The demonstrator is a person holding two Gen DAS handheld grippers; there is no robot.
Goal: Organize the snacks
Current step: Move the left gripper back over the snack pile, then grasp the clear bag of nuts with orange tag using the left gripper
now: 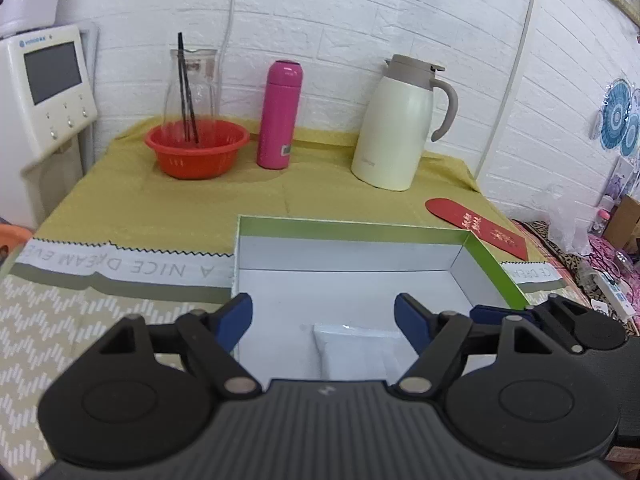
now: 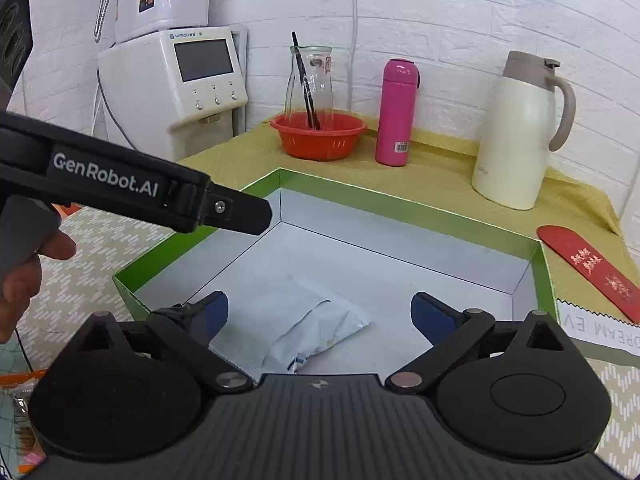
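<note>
Two white packets in green box – right view only, left gripper, right gripper jaws released.

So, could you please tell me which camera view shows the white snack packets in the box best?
The right wrist view: the white snack packets lie in the green-rimmed box, with crumpled wrappers and edges visible. The left wrist view shows only a plain white part, cut off by the gripper body.
</note>
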